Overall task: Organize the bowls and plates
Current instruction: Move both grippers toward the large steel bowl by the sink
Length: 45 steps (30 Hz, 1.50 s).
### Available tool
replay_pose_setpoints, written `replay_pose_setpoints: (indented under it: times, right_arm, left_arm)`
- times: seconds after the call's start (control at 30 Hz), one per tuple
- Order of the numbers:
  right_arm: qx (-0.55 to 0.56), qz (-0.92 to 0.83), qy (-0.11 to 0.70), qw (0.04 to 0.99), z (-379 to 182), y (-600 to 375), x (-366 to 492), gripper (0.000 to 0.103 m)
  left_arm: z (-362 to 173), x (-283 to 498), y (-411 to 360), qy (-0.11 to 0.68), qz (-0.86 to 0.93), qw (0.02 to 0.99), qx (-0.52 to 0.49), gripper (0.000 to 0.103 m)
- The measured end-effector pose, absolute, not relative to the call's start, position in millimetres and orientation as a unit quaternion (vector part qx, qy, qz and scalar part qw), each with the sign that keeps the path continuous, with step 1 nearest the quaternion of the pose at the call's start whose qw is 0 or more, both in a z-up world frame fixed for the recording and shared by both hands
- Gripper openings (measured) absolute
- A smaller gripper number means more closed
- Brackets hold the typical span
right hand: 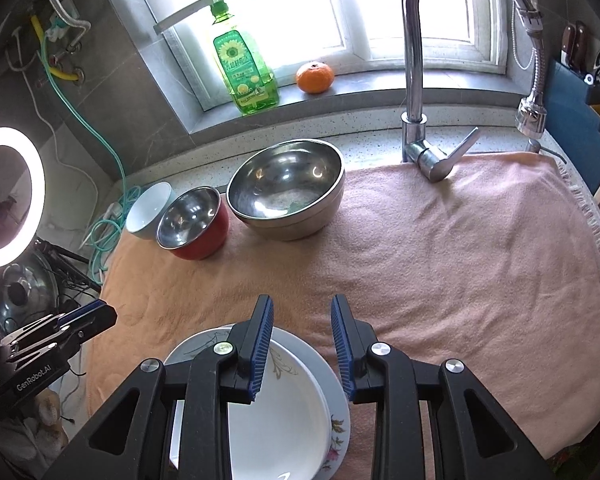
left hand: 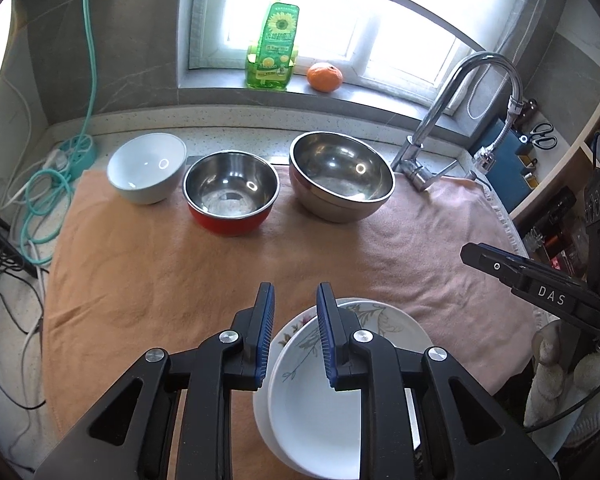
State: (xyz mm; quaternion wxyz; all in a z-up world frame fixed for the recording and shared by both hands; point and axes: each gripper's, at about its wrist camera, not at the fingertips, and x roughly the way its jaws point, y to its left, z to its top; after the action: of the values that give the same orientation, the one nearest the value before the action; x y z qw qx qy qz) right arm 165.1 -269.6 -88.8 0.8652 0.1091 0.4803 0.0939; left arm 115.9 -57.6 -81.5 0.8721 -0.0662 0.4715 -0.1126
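Two grippers, left [left hand: 296,300] and right [right hand: 302,312], parted above stacked plates [left hand: 312,408].

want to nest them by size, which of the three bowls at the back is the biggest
The all-steel bowl, at the faucet end of the row. It is clearly wider than the red-sided steel bowl in the middle and the white bowl at the far end.
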Motion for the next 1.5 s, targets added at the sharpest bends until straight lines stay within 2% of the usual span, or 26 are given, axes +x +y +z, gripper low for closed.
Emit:
replay_pose_setpoints:
  times: [0.6,1.5]
  right_arm:
    - [0.047,0.194,0.477,0.856,-90.5,-327.4,237.4,0.027]
    - [-0.052,0.274,0.474,0.835,-114.8,-300.5,346.4,0.027]
  left_arm:
    - [-86.9,143.5,-127.7,0.469,-0.035,0.873,-0.129,0.02]
    - [-108.3,206.1,-121.4,0.483,0.044,0.844,-0.229,0.02]
